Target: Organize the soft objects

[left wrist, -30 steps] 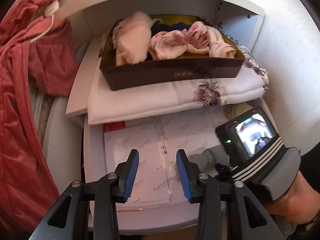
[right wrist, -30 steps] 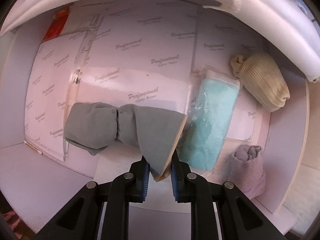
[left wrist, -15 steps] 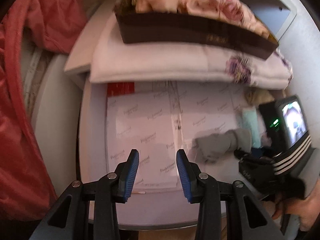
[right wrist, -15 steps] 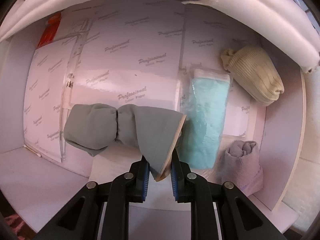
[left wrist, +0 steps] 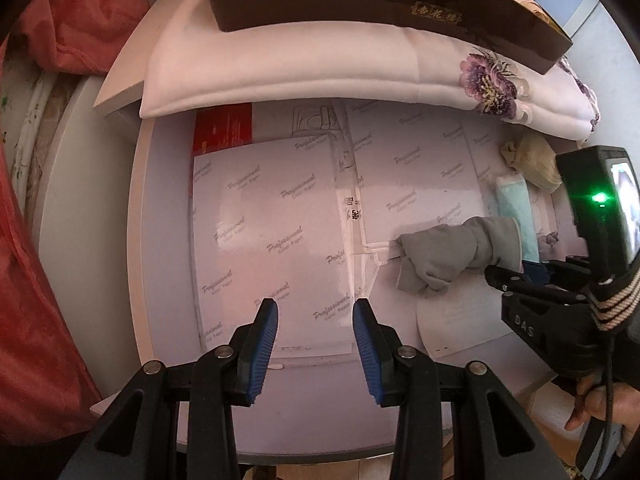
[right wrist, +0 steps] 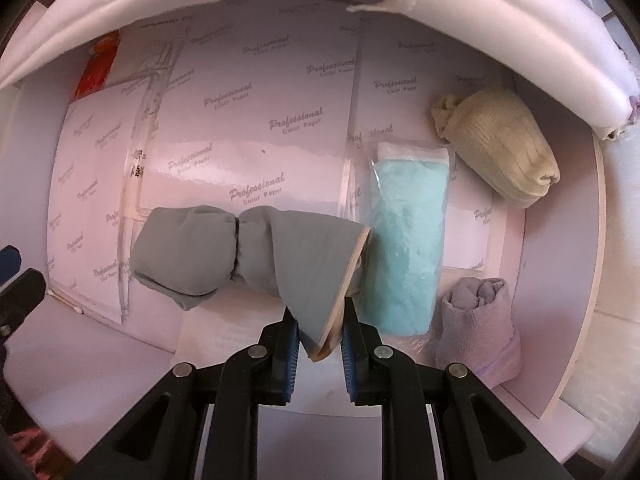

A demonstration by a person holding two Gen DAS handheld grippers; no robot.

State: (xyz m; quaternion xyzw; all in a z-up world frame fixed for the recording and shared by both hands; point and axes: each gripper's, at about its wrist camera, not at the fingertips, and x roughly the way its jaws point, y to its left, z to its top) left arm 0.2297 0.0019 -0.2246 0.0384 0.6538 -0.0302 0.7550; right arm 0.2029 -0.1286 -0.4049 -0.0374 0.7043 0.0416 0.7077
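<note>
Right wrist view: my right gripper (right wrist: 319, 342) pinches the grey sock bundle (right wrist: 244, 254) by its cuff; limp, light. Left gripper (left wrist: 315, 344) fingers open, empty.

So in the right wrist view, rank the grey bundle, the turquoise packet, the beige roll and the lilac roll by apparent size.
1. grey bundle, though it is nearest the camera
2. turquoise packet
3. beige roll and lilac roll look alike, so unranked

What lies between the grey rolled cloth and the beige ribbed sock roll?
A light-blue cloth in a clear plastic bag lies between grey rolled cloth and beige ribbed sock roll, clearest in the right wrist view.
</note>
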